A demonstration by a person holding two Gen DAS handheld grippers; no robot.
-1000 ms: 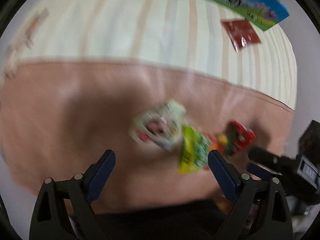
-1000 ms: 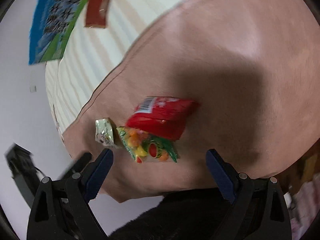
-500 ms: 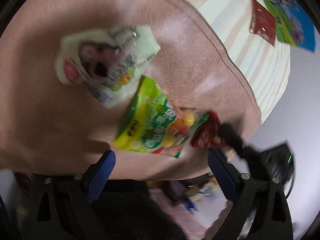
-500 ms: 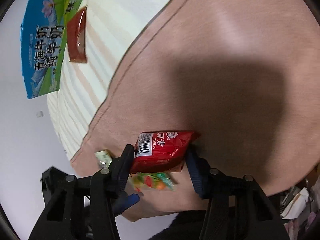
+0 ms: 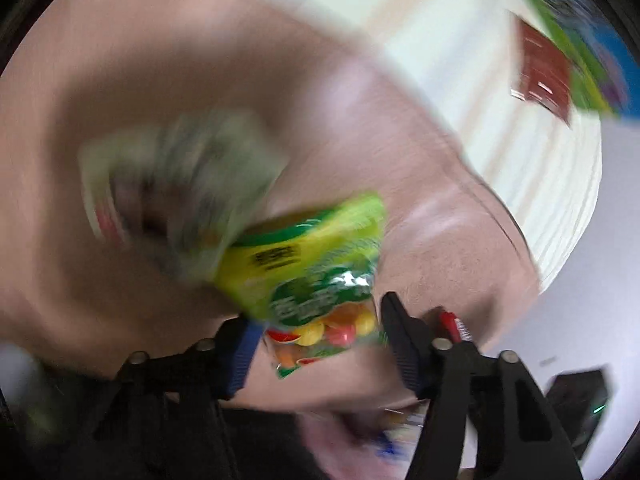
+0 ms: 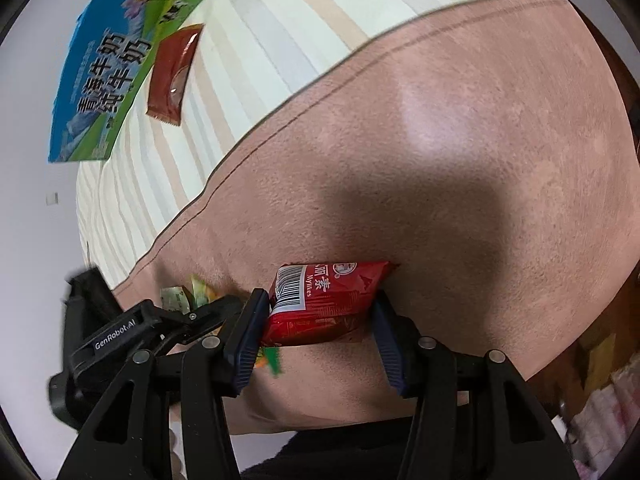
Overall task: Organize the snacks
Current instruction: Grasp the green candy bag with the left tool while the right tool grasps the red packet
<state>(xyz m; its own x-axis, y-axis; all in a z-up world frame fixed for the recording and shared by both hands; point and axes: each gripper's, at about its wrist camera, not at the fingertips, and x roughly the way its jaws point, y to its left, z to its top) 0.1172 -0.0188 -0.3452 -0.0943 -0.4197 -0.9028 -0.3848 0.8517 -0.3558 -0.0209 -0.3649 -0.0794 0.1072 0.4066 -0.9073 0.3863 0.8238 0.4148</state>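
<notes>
Left tongs [image 5: 320,328]: we are seeing the jaws closing on a green and yellow candy bag [image 5: 308,268], with its clear lower end, full of coloured sweets, lying between the two blue pads [image 5: 242,354]. The bag is resting on the brown blanket [image 5: 180,60]. This view is blurring heavily.

Right tongs [image 6: 318,320]: we are pinching a red snack packet [image 6: 324,304] across its width, barcode end toward the left pad, both pads pressing into its sides. The packet is sitting on the same brown blanket [image 6: 480,120], at the edge of a dark shadow.

Beside the left tongs: a pale green and white pouch [image 5: 176,184] is lying on the blanket, touching or overlapping the candy bag's upper left corner; blur is hiding its print. The red packet's end [image 5: 454,324] is showing just right of the right jaw.

Beside the right tongs: the left tongs' black body [image 6: 120,332] is reaching in from the left, with the pouch [image 6: 174,300] and candy bag [image 6: 204,290] peeking above it.

Farther out: a cream sheet with beige and grey stripes [image 6: 280,20] is lying beyond the blanket's stitched edge. On it we are noting a dark red sachet [image 6: 174,74], its edge touching a blue and green carton [image 6: 116,64] printed with flowers and Chinese characters. Both are sitting well apart from the gripped snacks.
</notes>
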